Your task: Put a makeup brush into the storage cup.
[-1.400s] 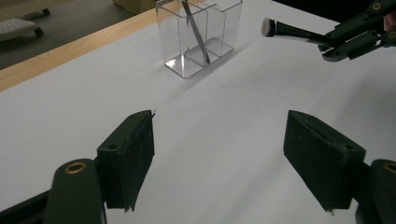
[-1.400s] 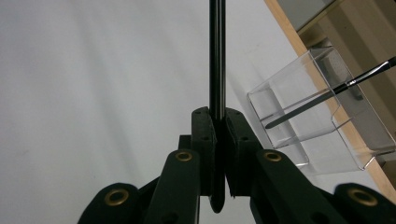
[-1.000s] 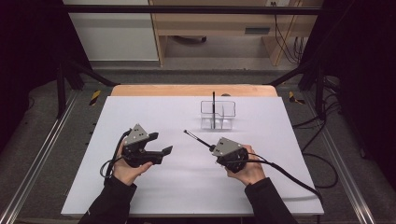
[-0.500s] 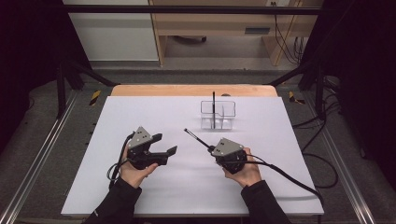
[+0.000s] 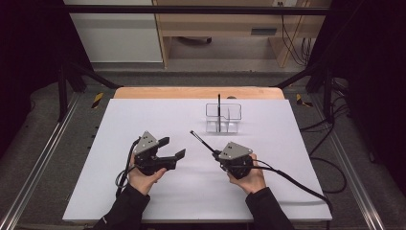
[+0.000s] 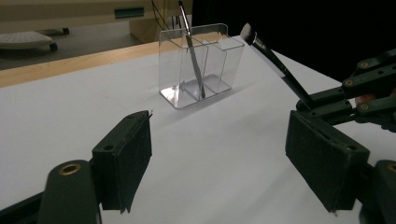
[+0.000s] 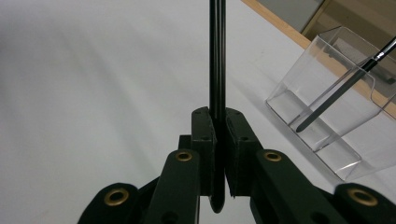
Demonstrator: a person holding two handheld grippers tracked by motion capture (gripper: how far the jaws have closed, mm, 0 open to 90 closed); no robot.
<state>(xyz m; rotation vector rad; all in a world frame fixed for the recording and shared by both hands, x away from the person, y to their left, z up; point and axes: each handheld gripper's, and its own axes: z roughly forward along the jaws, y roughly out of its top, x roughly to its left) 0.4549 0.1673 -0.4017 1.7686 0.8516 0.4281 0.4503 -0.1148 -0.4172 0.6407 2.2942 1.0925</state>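
Black sleeves at the near edge of the white table sheet (image 5: 287, 191), seen from the high view. Nearest on the left, left hand (image 5: 143, 175) wrapped around the left gripper (image 5: 172, 147). Pointed across the sheet toward the right. Gaped wide, pads well apart, nothing between them, nothing touched; hovered just above the bare sheet. Grey three-cornered plate on top, cable looped down beside the wrist.

Level with it on the right, right hand (image 5: 249, 177) around the right gripper (image 5: 216, 154). Clamped fully together on the handle of a thin black brush (image 5: 201, 141). Pinched it near the lower end, with a short stub poking out below the pads in the right gripper view. Slanted up and away toward the far left, bristle tip in the air, clear of the sheet. Trailed a dark cable (image 5: 297, 184) off toward the near right corner.

Beyond both grippers, right of centre on the sheet, a clear plastic organizer (image 5: 223, 117). Split by see-through walls into compartments; stood upright and well apart from the held brush. Held a second black brush (image 5: 219, 110), leaning in one compartment, its foot on the floor of the organizer and its top rising above the rim.

Farther back, bare wooden table edge (image 5: 191, 92). Past that, grey floor, pale wooden furniture with a small strip label (image 5: 262, 31), too blurred to read.
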